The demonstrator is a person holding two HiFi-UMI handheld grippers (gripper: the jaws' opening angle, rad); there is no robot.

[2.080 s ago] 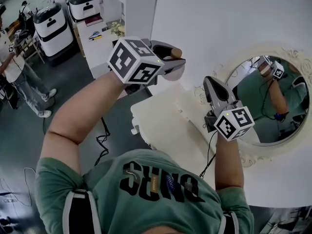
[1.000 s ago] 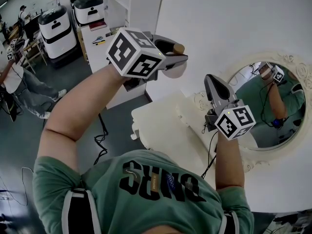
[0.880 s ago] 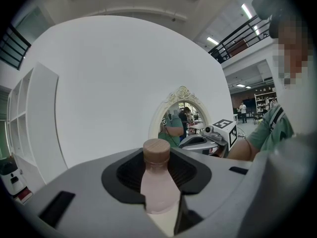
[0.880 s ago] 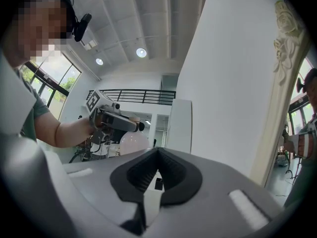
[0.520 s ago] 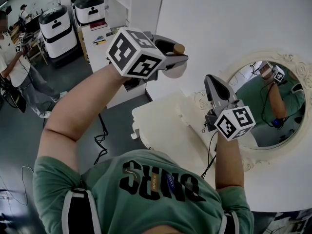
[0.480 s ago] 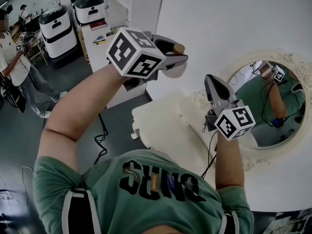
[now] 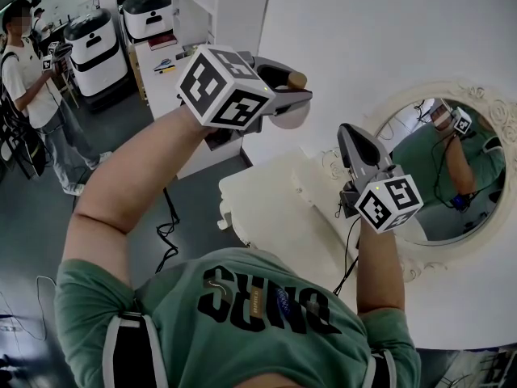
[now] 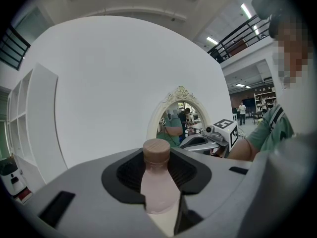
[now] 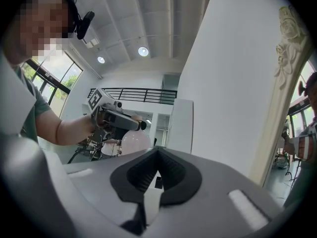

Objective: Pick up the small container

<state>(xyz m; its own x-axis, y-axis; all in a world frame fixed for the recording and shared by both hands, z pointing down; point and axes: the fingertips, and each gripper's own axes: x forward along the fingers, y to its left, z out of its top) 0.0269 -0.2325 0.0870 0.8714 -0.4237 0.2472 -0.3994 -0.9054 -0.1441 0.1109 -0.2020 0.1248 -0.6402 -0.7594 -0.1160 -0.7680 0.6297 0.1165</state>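
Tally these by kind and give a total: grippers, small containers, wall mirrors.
Grippers: 2 (left gripper, right gripper)
Small containers: 1 (the small container, pink with a brown cap, between the left gripper's jaws)
Wall mirrors: 1 (the oval mirror in its ornate frame)
Total: 4

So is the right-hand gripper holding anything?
No, the right gripper has nothing between its jaws; the left gripper holds the small container.

Small container (image 7: pixel 292 119) in left gripper (image 7: pixel 297 97)
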